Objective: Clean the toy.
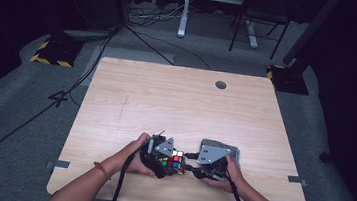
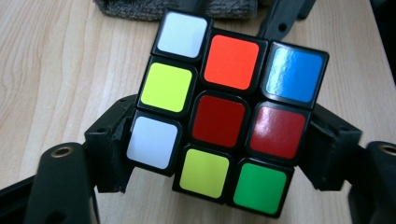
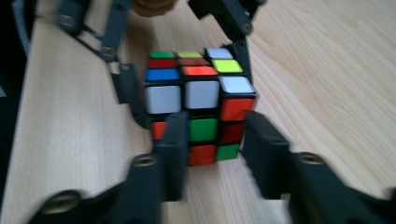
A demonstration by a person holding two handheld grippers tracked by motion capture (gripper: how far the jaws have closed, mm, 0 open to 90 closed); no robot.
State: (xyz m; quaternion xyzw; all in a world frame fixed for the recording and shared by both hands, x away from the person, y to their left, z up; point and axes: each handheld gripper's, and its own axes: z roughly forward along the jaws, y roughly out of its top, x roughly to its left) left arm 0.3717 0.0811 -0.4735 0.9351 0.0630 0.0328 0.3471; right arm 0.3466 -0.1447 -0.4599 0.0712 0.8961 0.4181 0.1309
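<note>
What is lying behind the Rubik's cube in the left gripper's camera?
Behind the cube lies a grey cloth on the wooden table, with the right gripper's dark jaw beside it. The cube covers the cloth's middle.

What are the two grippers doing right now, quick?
Left gripper: shut on the cube.
Right gripper: jaws in front of the cube, grip cannot be told.

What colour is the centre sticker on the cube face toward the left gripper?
Dark red, on the cube; the left gripper view shows it best.
</note>
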